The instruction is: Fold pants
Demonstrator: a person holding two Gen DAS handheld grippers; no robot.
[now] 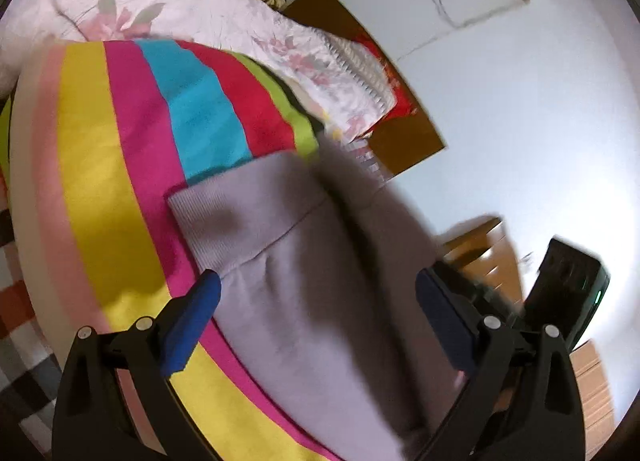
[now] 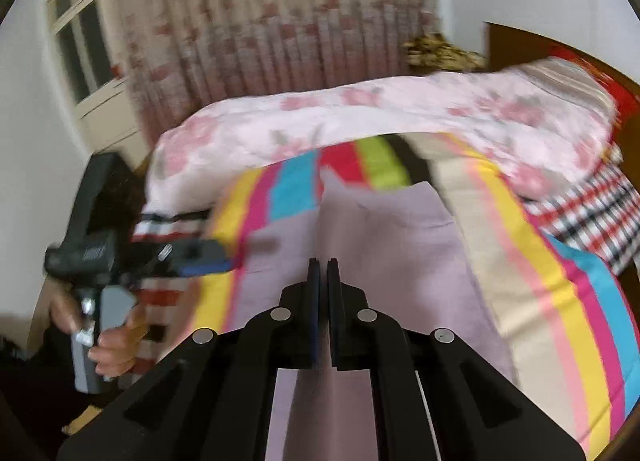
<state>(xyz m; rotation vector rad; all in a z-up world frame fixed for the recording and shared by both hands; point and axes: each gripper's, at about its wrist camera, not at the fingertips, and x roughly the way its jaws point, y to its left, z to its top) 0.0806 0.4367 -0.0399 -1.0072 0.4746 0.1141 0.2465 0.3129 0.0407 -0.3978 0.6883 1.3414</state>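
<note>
Lilac pants [image 1: 280,261] lie on a rainbow-striped sheet [image 1: 120,181], ribbed waistband [image 1: 224,205] toward the far end. My left gripper [image 1: 320,297] stands open low over them, its blue pads [image 1: 200,309] wide apart on either side of the cloth and not pressing it. In the right wrist view the pants [image 2: 400,245] stretch away under my right gripper [image 2: 324,263]. Its jaws are closed to a sliver, and a fold of the cloth rises into them. The left gripper's blue finger [image 2: 204,265] reaches in from the left, held by a person's hand [image 2: 112,349].
A pink floral quilt [image 2: 360,113] is heaped along the far side of the bed, with a checked blanket [image 2: 592,213] at the right. A brown headboard [image 1: 400,141] meets a white wall. A patterned curtain [image 2: 280,21] and a window [image 2: 80,33] stand behind.
</note>
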